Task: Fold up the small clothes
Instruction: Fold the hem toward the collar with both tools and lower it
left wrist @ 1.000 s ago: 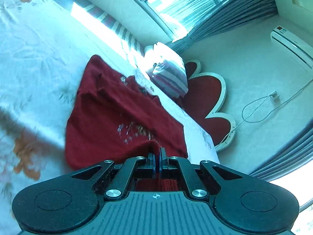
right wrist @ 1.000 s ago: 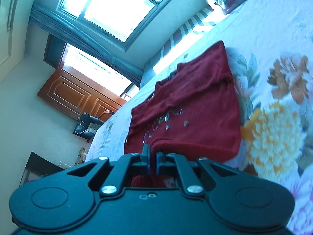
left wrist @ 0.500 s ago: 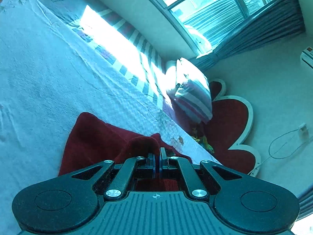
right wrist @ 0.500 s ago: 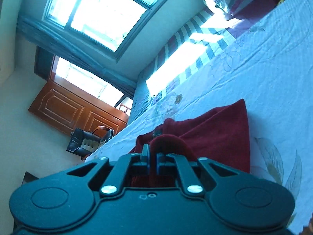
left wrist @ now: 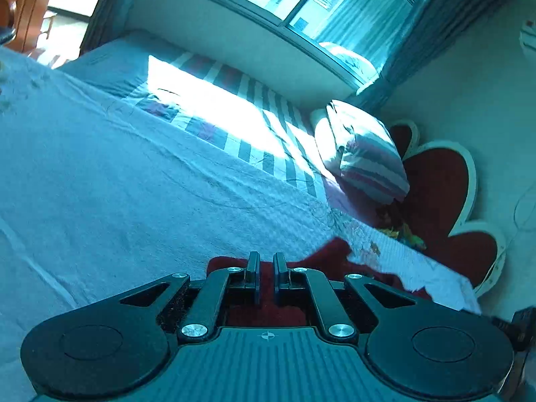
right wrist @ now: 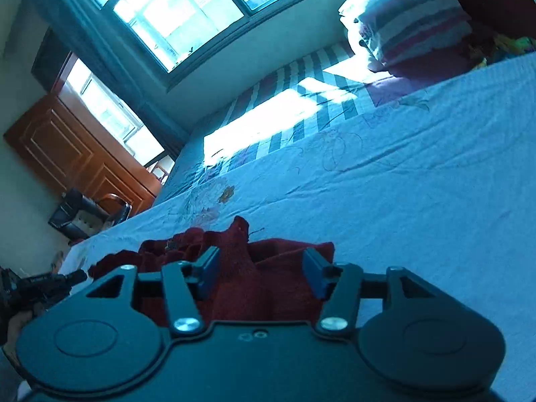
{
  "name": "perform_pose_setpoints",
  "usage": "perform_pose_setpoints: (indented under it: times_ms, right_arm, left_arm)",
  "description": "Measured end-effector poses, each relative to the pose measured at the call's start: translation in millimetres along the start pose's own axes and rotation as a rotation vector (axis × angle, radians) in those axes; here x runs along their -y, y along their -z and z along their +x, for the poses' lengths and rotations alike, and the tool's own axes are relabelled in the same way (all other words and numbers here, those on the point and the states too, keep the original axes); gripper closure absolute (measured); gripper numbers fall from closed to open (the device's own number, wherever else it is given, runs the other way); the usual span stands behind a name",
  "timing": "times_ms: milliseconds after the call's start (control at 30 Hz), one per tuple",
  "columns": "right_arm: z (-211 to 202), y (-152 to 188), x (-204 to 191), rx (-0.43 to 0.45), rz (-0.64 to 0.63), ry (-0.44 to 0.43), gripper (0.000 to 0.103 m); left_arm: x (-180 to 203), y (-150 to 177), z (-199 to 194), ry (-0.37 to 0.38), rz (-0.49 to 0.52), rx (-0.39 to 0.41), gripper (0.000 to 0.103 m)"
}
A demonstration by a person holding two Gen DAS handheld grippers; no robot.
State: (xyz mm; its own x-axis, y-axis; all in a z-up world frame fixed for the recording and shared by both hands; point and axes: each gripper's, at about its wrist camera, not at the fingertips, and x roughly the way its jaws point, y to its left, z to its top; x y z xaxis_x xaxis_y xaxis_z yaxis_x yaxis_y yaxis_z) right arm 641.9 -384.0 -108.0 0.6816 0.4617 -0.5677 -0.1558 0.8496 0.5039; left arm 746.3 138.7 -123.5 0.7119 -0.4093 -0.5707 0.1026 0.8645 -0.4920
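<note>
A dark red knit garment [left wrist: 321, 254] lies low on the pale blue bed sheet [left wrist: 134, 201], right under both grippers. My left gripper [left wrist: 267, 261] rests over its edge with the jaws a narrow slit apart; no cloth rises between them. In the right wrist view the garment [right wrist: 268, 288] is bunched between and under the fingers of my right gripper [right wrist: 261, 264]. Its jaws are opening, and the blue pads [right wrist: 209, 268] stand clear of the cloth. At that view's left edge the left gripper [right wrist: 50, 284] shows, held by a hand.
A striped pillow [left wrist: 365, 154] leans on a red flower-shaped headboard [left wrist: 442, 184] at the bed's far right. Striped bedding in sun runs under the window. A black chair [right wrist: 83, 214] and a wooden cabinet [right wrist: 67, 154] stand beyond the bed's left side.
Both grippers carried the garment's near edge forward over the rest and came down low. The lifted cloth now lies down, the right jaws have spread wide, and the left jaws have parted slightly.
</note>
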Motion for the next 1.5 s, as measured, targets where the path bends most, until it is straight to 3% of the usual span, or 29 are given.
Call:
perform_pose_setpoints:
  times_ms: [100, 133, 167, 200, 233, 267, 333, 467, 533, 567, 600, 633, 667, 767, 833, 933, 1000, 1133, 1233, 1267, 1300, 1333, 1367, 1433, 1500]
  right_arm:
    - [7.6, -6.2, -10.8, -0.015, -0.049, -0.009, 0.046]
    - [15.2, -12.1, -16.0, -0.023, -0.056, -0.016, 0.046]
    - [19.1, -13.2, -18.8, -0.026, -0.069, -0.015, 0.046]
    - [24.7, -15.1, -21.5, -0.035, -0.085, -0.012, 0.046]
    - [30.8, -16.9, -23.4, -0.05, -0.098, -0.008, 0.047]
    - [38.4, -19.8, -25.3, -0.07, -0.113, -0.001, 0.047]
    - [45.6, -20.3, -27.7, -0.088, -0.131, 0.0, 0.048]
    - [57.9, -21.7, -32.8, -0.114, -0.177, -0.011, 0.061]
    - [62.2, -21.4, -36.9, -0.125, -0.206, -0.01, 0.064]
    - [64.3, -21.7, -37.7, -0.13, -0.213, -0.011, 0.064]
    - [65.3, -21.3, -39.1, -0.131, -0.222, -0.016, 0.071]
    - [66.6, -21.1, -40.8, -0.137, -0.228, -0.024, 0.089]
    - [67.4, -20.4, -42.5, -0.146, -0.236, -0.029, 0.096]
    - [63.1, -18.4, -50.4, -0.123, -0.277, -0.009, 0.096]
    - [48.3, -20.7, -54.6, -0.047, -0.287, -0.029, 0.096]
    - [28.4, -28.5, -59.3, 0.05, -0.298, -0.044, 0.096]
    - [24.4, -34.8, -56.8, 0.095, -0.284, -0.024, 0.096]
    - [52.0, -31.1, -39.8, 0.026, -0.245, 0.051, 0.096]
    - [73.2, -16.5, -32.3, -0.045, -0.25, 0.121, 0.096]
    - [74.9, -10.3, -31.7, -0.03, -0.26, 0.13, 0.097]
    - [75.9, -9.2, -31.7, -0.023, -0.264, 0.14, 0.094]
    - [72.9, -9.4, -32.6, -0.016, -0.253, 0.146, 0.081]
    - [67.6, -10.4, -33.6, 0.001, -0.239, 0.167, 0.077]
    - [41.0, -11.9, -39.2, 0.082, -0.237, 0.192, 0.08]
    - [18.0, -7.9, -52.5, 0.094, -0.262, 0.158, 0.078]
  left_arm:
    - [17.8, -14.4, 10.1, 0.012, 0.145, -0.038, 0.098]
    - [21.9, -19.5, 13.2, -0.005, 0.176, -0.038, 0.093]
    - [26.1, -22.1, 18.1, -0.02, 0.197, -0.043, 0.072]
    - [28.7, -25.6, 20.1, -0.031, 0.221, -0.044, 0.038]
    - [31.9, -27.5, 23.1, -0.038, 0.243, -0.03, 0.027]
    - [36.9, -29.2, 23.2, -0.042, 0.276, -0.01, 0.024]
    - [39.6, -38.4, 34.1, -0.024, 0.276, -0.052, 0.024]
    - [42.4, -43.2, 57.6, 0.008, 0.277, -0.137, 0.025]
    - [44.5, -42.6, 68.7, 0.021, 0.291, -0.18, 0.046]
    - [45.2, -41.7, 74.7, 0.013, 0.303, -0.211, 0.067]
    - [45.9, -38.7, 80.7, -0.001, 0.314, -0.243, 0.087]
    - [47.0, -37.7, 83.5, 0.006, 0.319, -0.257, 0.093]
    - [49.8, -35.0, 83.6, 0.026, 0.327, -0.25, 0.101]
    - [55.7, -34.3, 64.4, 0.088, 0.324, -0.127, 0.101]
    - [55.8, -39.4, 50.4, 0.125, 0.295, -0.03, 0.101]
    - [52.7, -44.6, 43.8, 0.124, 0.258, 0.036, 0.101]
    - [46.0, -45.0, 55.6, 0.079, 0.233, 0.014, 0.101]
    - [40.5, -26.7, 85.6, -0.036, 0.262, -0.107, 0.101]
    - [40.6, -18.2, 86.8, -0.065, 0.267, -0.088, 0.101]
    - [44.8, -17.6, 85.3, -0.081, 0.29, -0.087, 0.101]
    - [51.1, -17.3, 81.3, -0.118, 0.317, -0.074, 0.101]
    - [56.1, -18.4, 74.3, -0.167, 0.344, -0.046, 0.101]
    - [59.2, -20.0, 61.0, -0.204, 0.354, 0.0, 0.101]
    - [61.4, -18.7, 25.7, -0.194, 0.343, 0.103, 0.101]
    - [77.6, -5.9, -7.3, -0.167, 0.369, 0.139, 0.101]
